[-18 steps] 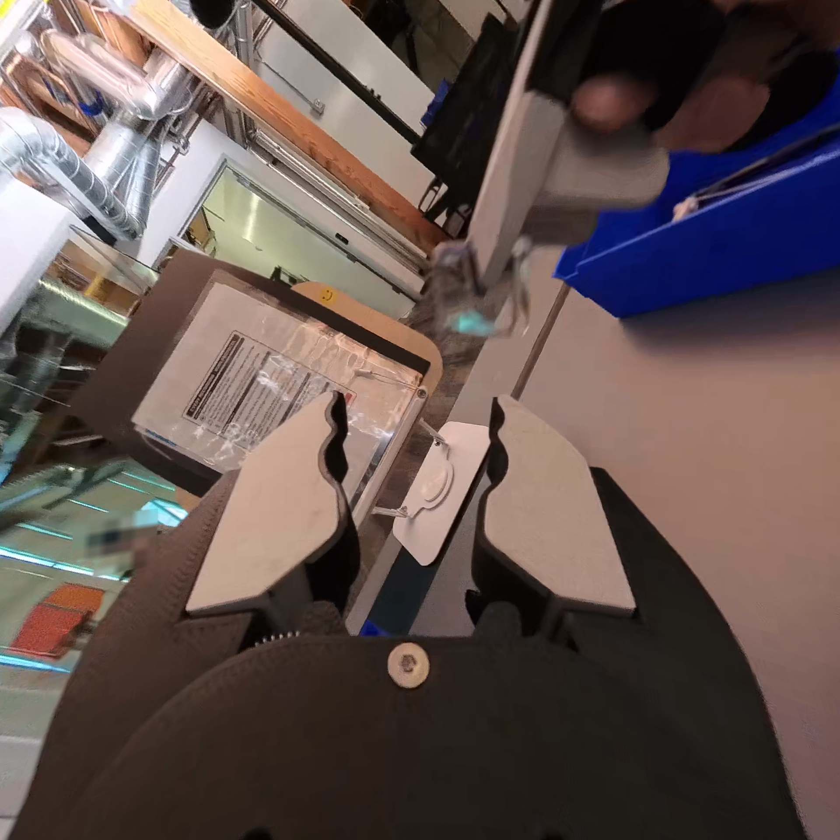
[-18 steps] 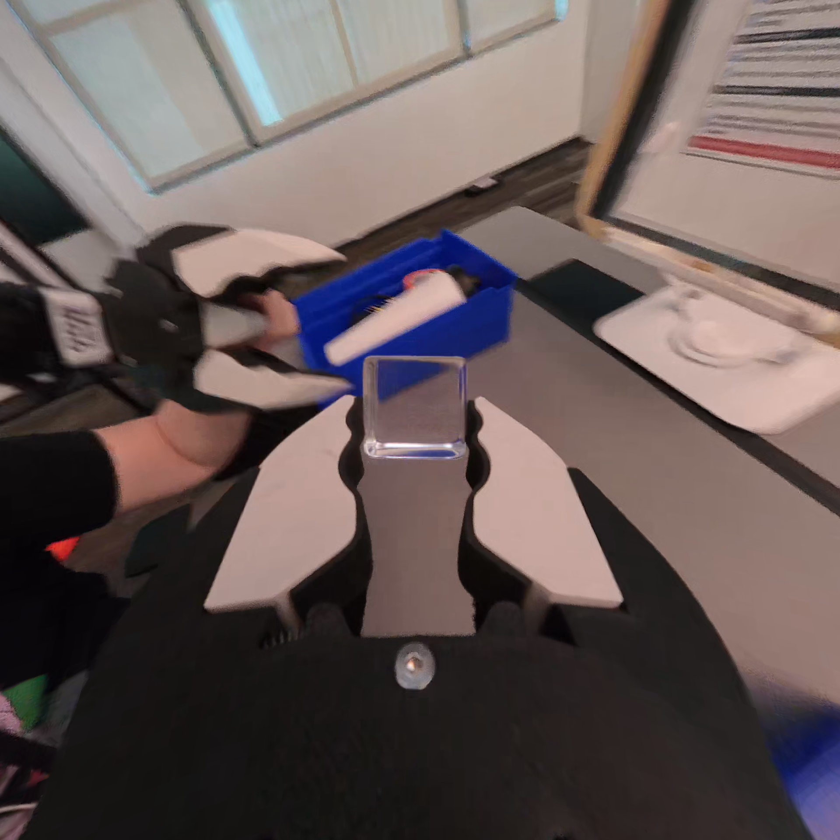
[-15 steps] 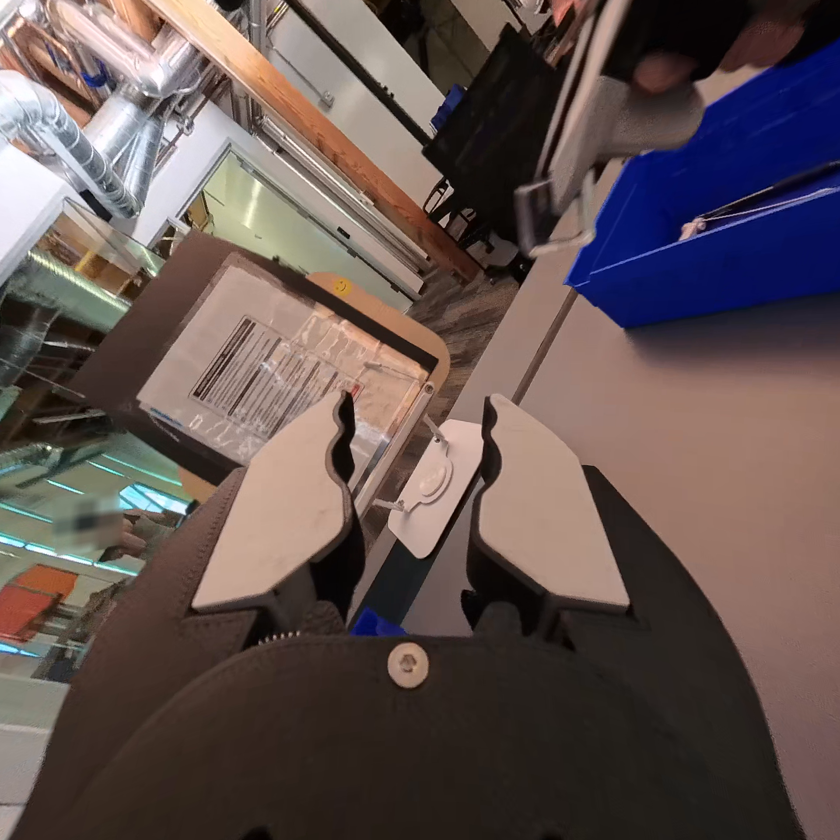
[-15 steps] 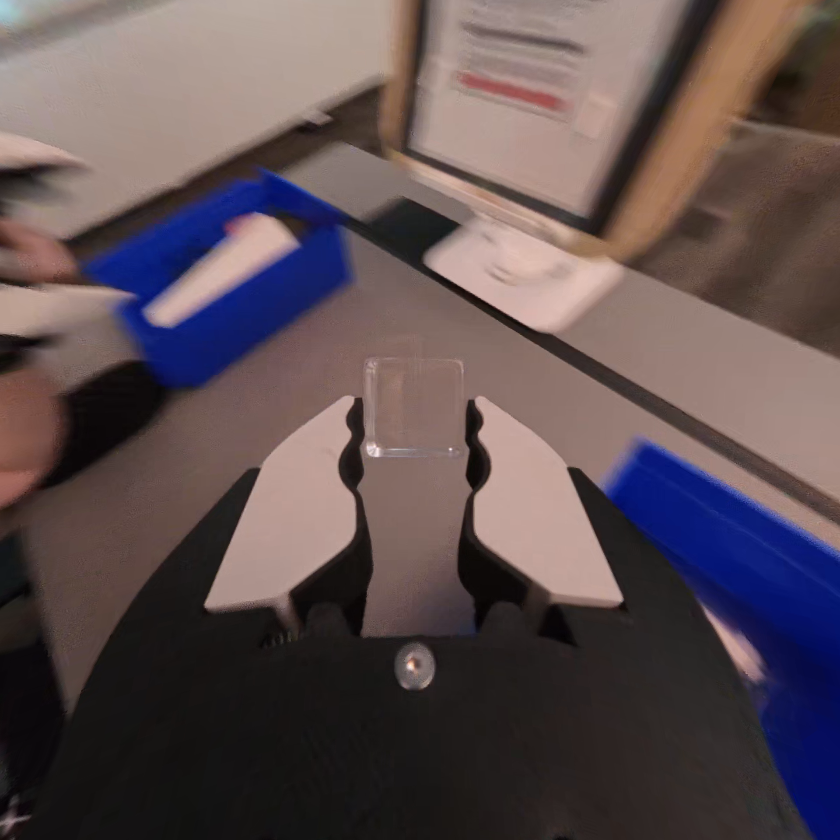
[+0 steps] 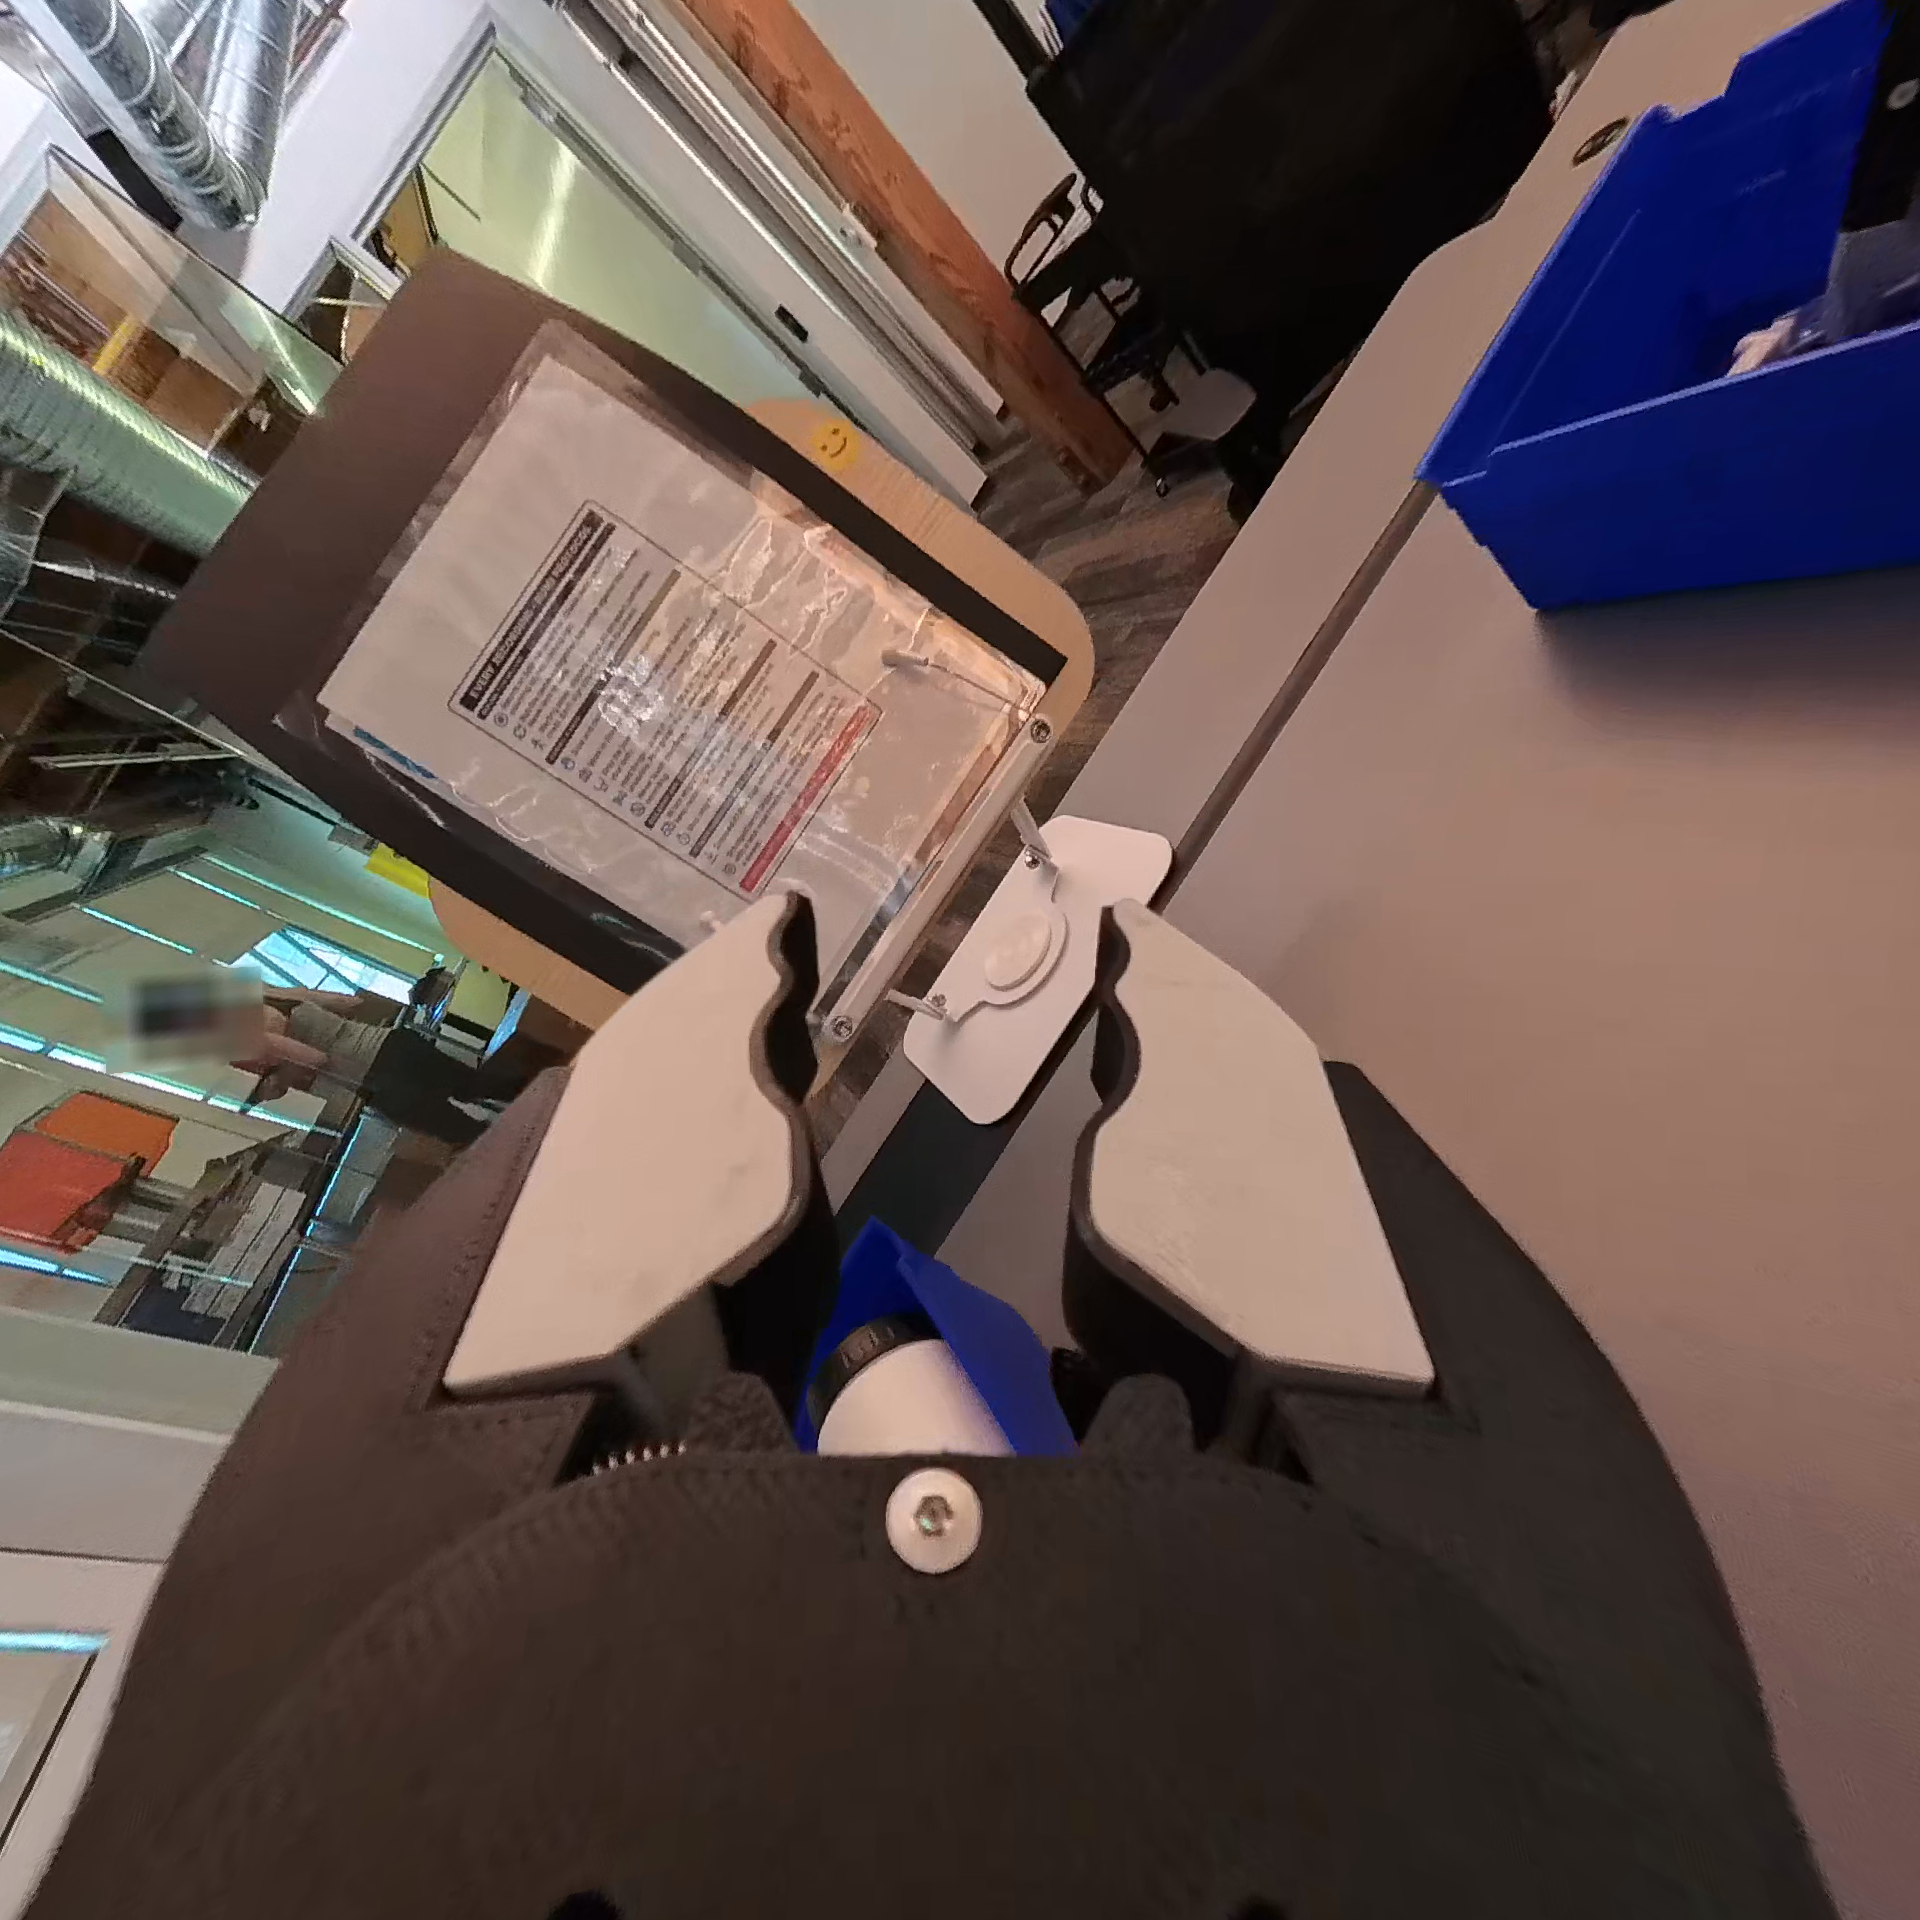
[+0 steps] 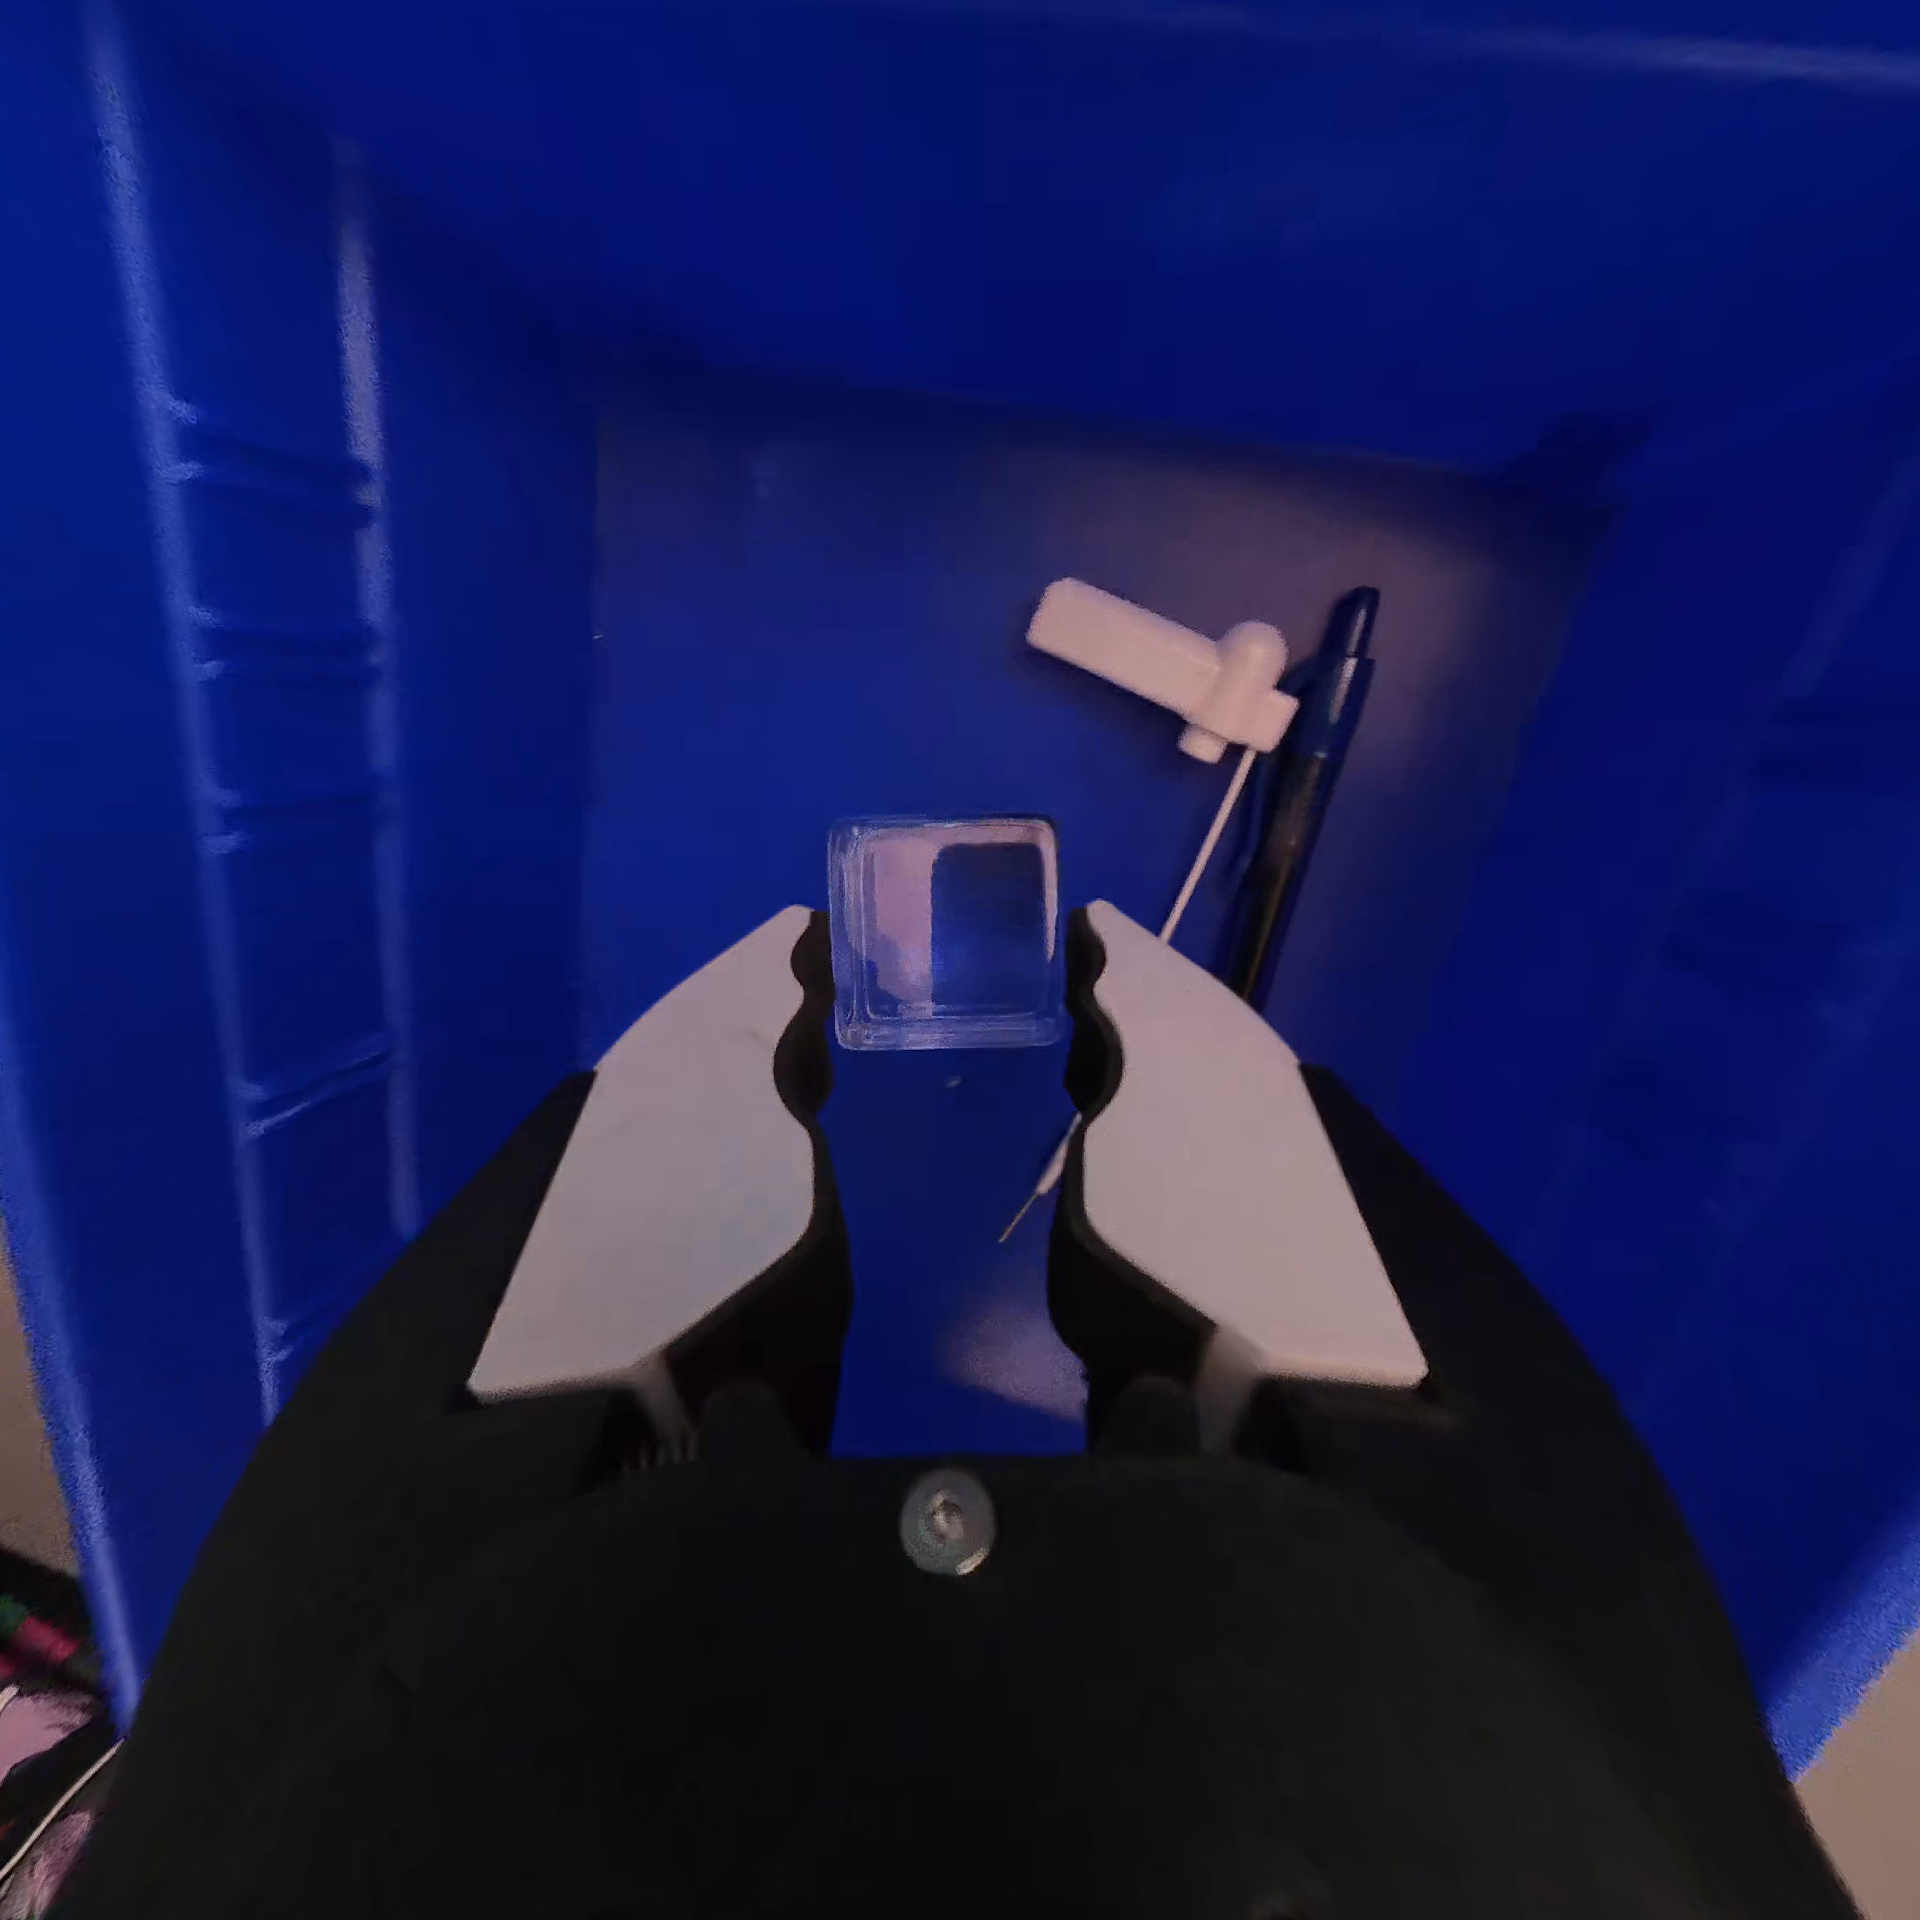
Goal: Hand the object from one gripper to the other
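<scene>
Right now the right gripper (image 6: 945,935) has its fingers (image 6: 686,1132) closed on a clear cube (image 6: 945,935), which sits pinched between the tips, its far half sticking out past them. It is held inside a blue bin (image 6: 312,520), the fingers aimed down at the floor of it. Ahead of the right-hand finger lie a white tag (image 6: 1164,660) with a thin pin and a dark pen (image 6: 1309,790), both resting on the bin floor and apart from the cube.

The left gripper (image 5: 956,935) is empty, its fingers (image 5: 665,1143) spread with open air between them. Beyond its tips stand a sign holder (image 5: 665,686) and its white base (image 5: 1029,966) at the table (image 5: 1558,935) edge; a second blue bin (image 5: 1683,447) lies well off to the right of those fingers. Low between the finger roots a blue corner with a white cylinder (image 5: 904,1392) peeks up from beneath.

Neither view shows the other gripper, so how the two stand to each other cannot be told. Judging by the task, the cube lies with the right gripper alone, and no handover can happen until the two are turned to face each other. A cube has no long axis; the free faces are the front, top and bottom, so the left fingers would likely need to close across the protruding half, at right angles to the present grip.
</scene>
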Demonstrator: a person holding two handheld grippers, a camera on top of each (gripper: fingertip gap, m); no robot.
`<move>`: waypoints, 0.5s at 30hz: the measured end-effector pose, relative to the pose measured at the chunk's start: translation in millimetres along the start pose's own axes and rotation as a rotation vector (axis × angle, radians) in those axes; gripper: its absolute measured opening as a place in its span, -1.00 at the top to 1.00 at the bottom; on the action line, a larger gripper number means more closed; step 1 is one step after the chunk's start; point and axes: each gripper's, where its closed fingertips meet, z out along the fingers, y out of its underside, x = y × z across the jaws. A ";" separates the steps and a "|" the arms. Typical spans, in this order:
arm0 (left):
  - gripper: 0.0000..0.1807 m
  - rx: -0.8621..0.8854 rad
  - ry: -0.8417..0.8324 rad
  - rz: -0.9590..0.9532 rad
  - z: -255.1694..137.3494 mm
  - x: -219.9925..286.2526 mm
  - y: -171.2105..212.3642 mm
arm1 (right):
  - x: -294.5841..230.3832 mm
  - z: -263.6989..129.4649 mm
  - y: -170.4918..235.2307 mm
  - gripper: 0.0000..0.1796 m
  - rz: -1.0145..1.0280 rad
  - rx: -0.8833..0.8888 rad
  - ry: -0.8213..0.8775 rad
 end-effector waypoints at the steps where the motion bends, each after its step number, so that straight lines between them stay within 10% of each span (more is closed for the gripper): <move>1: 0.44 -0.011 0.000 -0.001 0.3 -1.2 2.5 | 3.3 1.9 -0.7 0.50 0.006 -0.001 0.019; 15: 0.45 -0.442 0.013 -0.302 -28.0 -60.9 126.6 | -4.9 -66.9 -38.6 0.44 -0.081 0.310 0.138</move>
